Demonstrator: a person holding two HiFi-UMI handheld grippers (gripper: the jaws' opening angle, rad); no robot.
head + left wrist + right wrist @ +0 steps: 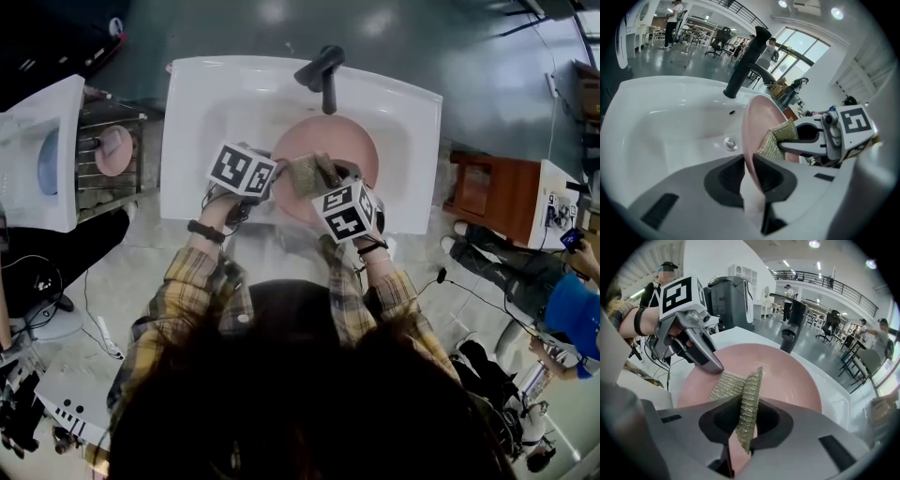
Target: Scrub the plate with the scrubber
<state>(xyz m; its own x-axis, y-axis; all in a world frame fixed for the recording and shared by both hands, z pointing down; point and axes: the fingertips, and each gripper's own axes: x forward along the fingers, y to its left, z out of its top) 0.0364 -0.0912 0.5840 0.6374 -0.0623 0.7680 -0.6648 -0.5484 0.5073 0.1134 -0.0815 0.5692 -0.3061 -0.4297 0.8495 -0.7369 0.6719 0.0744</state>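
Observation:
A pink plate [352, 145] [757, 122] [787, 376] is held tilted in the white sink [197, 141]. My left gripper [272, 180] [749, 171] is shut on the plate's near rim, the rim standing edge-on between its jaws. A golden-green woven scrubber [309, 172] [780, 138] [747, 404] is pinched in my right gripper [326, 178] [749, 420], which is shut on it. The scrubber lies against the plate's face near the left rim, close beside the left gripper's jaws. In the right gripper view the left gripper [701, 355] touches the plate's left edge.
A black faucet [323, 75] [745, 63] rises behind the plate at the sink's back edge. The drain [730, 143] lies to the left of the plate. A rack with a pink dish [114, 150] stands left of the sink. People sit at the right.

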